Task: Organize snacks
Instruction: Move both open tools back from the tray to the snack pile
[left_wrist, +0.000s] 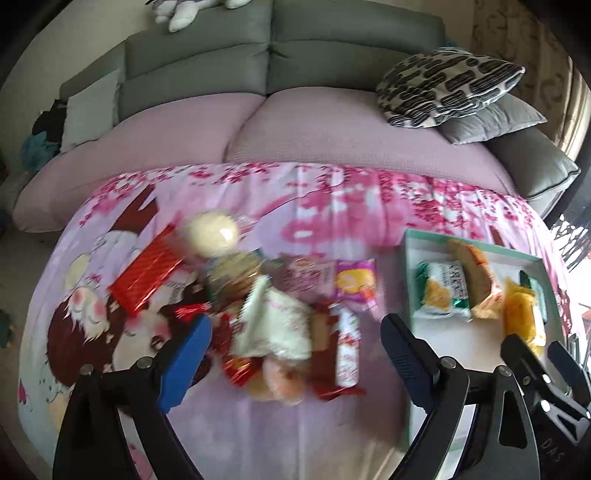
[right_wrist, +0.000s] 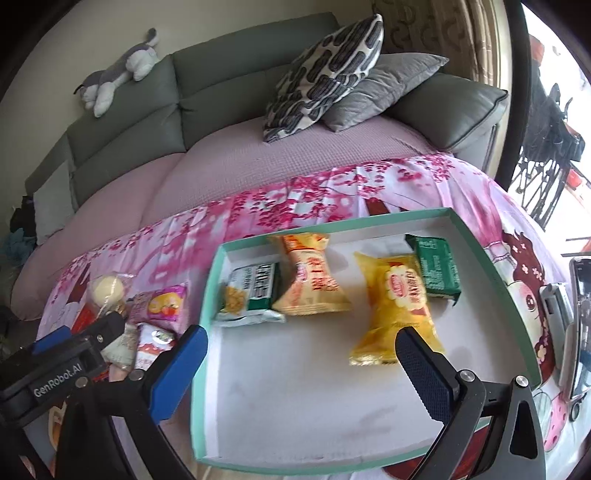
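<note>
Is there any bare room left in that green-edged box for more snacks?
Yes. The near half of the box, between the yellow packet and the near rim, is bare white floor. The far half is crowded: four packets lie in a row there. Outside the box, the snack pile on the pink cloth is tightly packed; the cloth beyond it is free.

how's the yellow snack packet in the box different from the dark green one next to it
The yellow snack packet is bright and puffy with a round red logo, and looks larger; the dark green packet is flat, blocky and darker. The yellow one lies nearer the right gripper, the green one closer to the far wall of the teal box. Both are sealed and lie on the box's white floor, touching each other.
</note>
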